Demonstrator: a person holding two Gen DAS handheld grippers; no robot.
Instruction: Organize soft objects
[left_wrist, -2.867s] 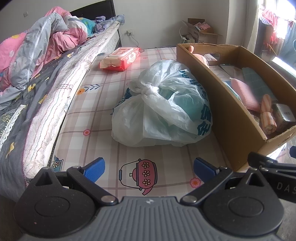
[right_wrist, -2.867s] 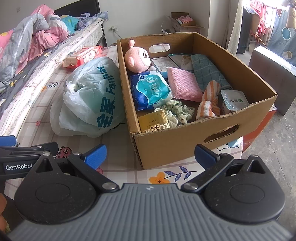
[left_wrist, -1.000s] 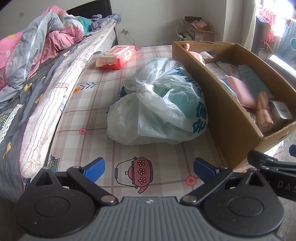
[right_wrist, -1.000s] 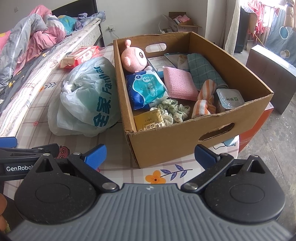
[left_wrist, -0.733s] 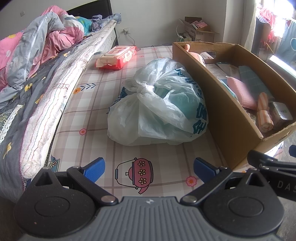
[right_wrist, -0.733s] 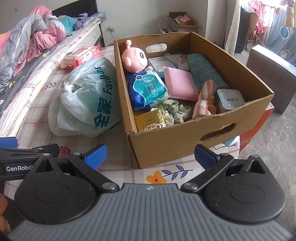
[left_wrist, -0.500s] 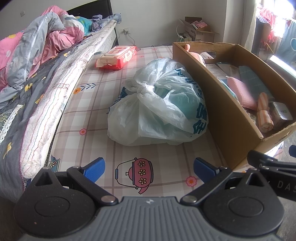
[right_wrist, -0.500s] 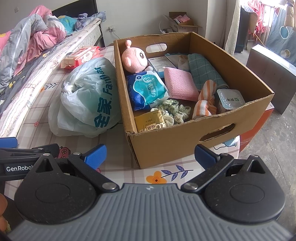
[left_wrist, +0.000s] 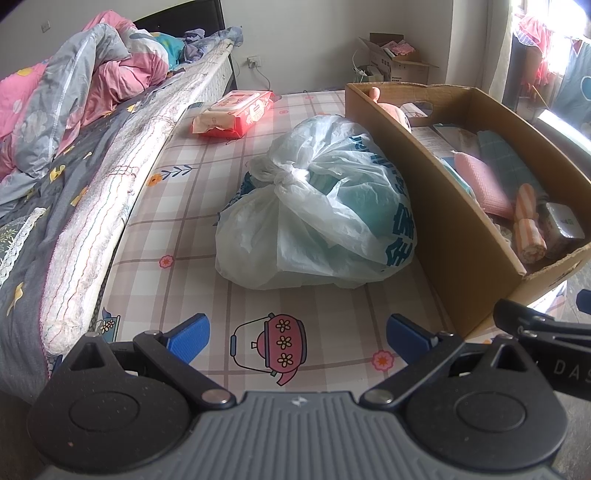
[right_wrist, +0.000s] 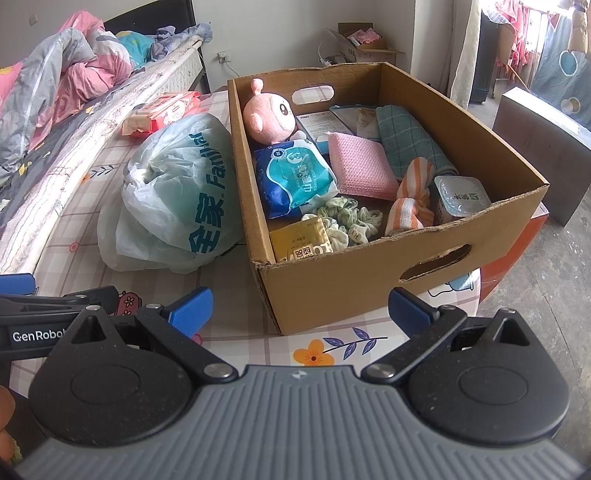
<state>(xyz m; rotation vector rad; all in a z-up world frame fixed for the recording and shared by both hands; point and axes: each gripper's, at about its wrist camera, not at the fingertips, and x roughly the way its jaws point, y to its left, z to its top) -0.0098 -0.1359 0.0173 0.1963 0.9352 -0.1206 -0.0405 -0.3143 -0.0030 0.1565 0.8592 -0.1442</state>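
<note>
Right wrist view: the right gripper (right_wrist: 300, 309) stands wide open and holds nothing, poised just short of the near wall of the cardboard box (right_wrist: 354, 273), which rests on the patterned mat (right_wrist: 229, 317). The left gripper (left_wrist: 297, 334) is likewise spread wide and empty, low over the mat in front of the knotted plastic bag (left_wrist: 317, 210); the bag lies against the box's left wall. Inside the box, near to far, lie the yellow packet (right_wrist: 301, 240), green scrunchies (right_wrist: 345, 221), orange-striped cloth (right_wrist: 412, 199), sealed cup (right_wrist: 461, 197), blue wipes pack (right_wrist: 295, 177), pink cloth (right_wrist: 358, 166), teal towel (right_wrist: 406, 144) and pink plush toy (right_wrist: 269, 118). Probable faults: a low approach may strike the near box wall and shove the box; closing on the crowded scrunchies may drag a neighbouring item along; pinching the thin bag film away from its knot may tear it. The red wipes pack (left_wrist: 232, 112) lies farther back, well apart.
</note>
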